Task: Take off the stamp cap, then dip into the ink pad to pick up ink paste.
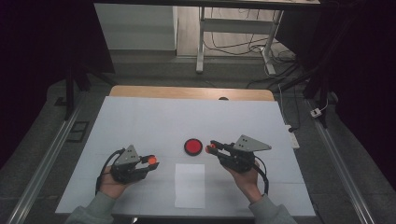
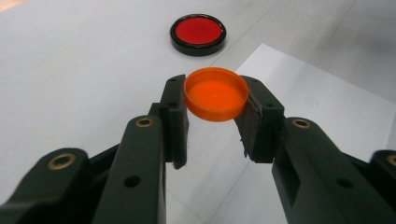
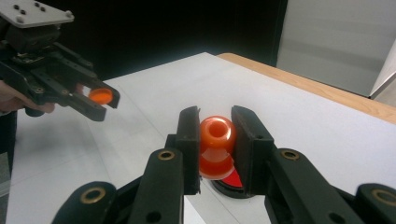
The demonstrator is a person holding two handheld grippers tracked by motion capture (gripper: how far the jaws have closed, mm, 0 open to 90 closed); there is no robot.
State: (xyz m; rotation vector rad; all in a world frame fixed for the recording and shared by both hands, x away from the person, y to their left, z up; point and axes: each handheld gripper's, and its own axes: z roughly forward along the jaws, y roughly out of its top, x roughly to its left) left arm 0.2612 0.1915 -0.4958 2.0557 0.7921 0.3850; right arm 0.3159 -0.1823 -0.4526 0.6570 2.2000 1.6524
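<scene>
My left gripper (image 2: 217, 95) is shut on a shallow orange cap (image 2: 215, 94), open side up, held level above the table. From above, that gripper (image 1: 152, 161) sits left of centre, with the orange cap (image 1: 152, 160) at its tips. My right gripper (image 3: 216, 122) is shut on an orange rounded piece (image 3: 217, 140) with a waist and a hollow top. In the high view the right gripper (image 1: 210, 148) points left, its tips beside a red disc with a black rim (image 1: 192, 146). The red disc (image 2: 198, 32) lies ahead of the cap; the same red disc (image 3: 232, 182) peeks out below the rounded piece.
A white sheet of paper (image 1: 190, 185) lies near the front edge, between the two hands. The white table cover (image 1: 140, 121) stretches back to a wooden edge (image 1: 187, 92). The left gripper (image 3: 100, 98) appears far left in the right gripper view. Desk legs and cables stand on the floor behind.
</scene>
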